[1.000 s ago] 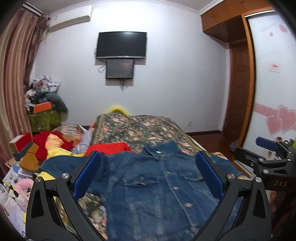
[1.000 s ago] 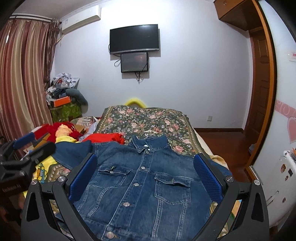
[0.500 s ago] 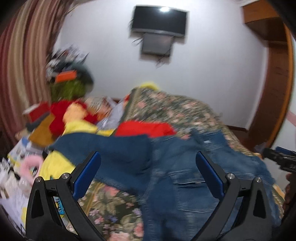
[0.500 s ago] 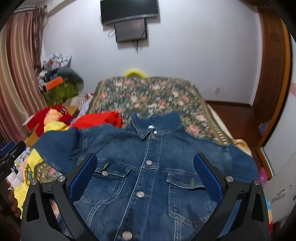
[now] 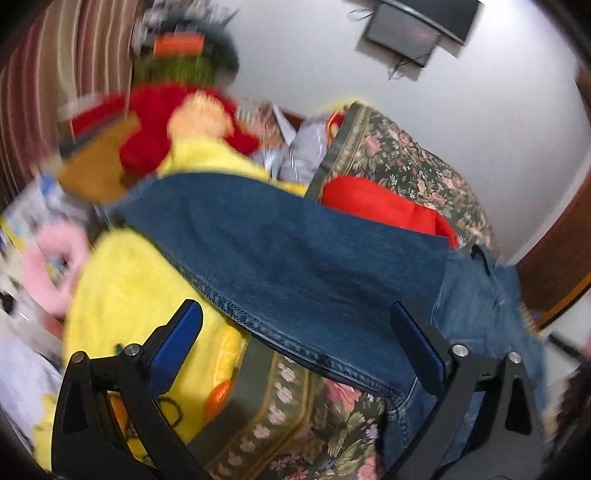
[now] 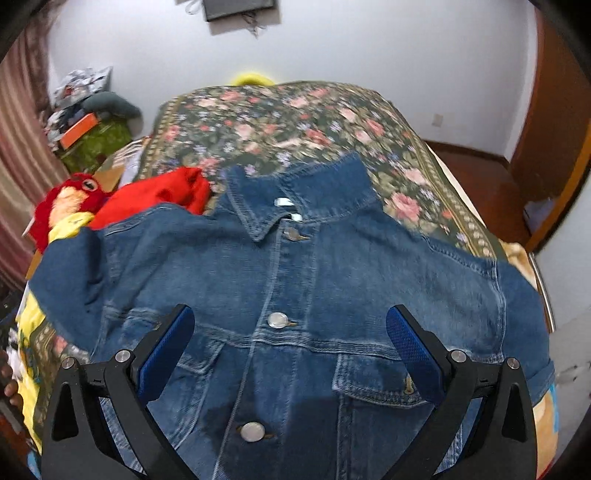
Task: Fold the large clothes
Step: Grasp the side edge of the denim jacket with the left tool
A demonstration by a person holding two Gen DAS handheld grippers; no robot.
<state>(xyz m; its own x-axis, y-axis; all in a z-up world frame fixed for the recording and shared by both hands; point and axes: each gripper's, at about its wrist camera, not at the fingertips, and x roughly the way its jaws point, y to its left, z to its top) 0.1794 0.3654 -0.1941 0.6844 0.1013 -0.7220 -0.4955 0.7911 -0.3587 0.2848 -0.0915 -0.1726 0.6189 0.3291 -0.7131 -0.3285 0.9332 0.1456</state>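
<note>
Denim jacket (image 6: 295,295) spread buttoned on bed (image 6: 295,118). Left claw (image 5: 295,343), right claw (image 6: 291,339) both released, empty. Risk: sleeve (image 5: 288,258) draped over yellow clutter (image 5: 129,295), likely snagged or missed.

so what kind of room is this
Most likely a lived-in bedroom: a bed with a floral bedspread fills the middle, a denim jacket lies spread on it, a curtain hangs at the left, and a screen is mounted on the wall.

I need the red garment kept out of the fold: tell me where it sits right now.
The red garment lies on the floral bedspread just beyond the denim jacket's left shoulder, beside the collar, left of centre in the right wrist view.
</note>
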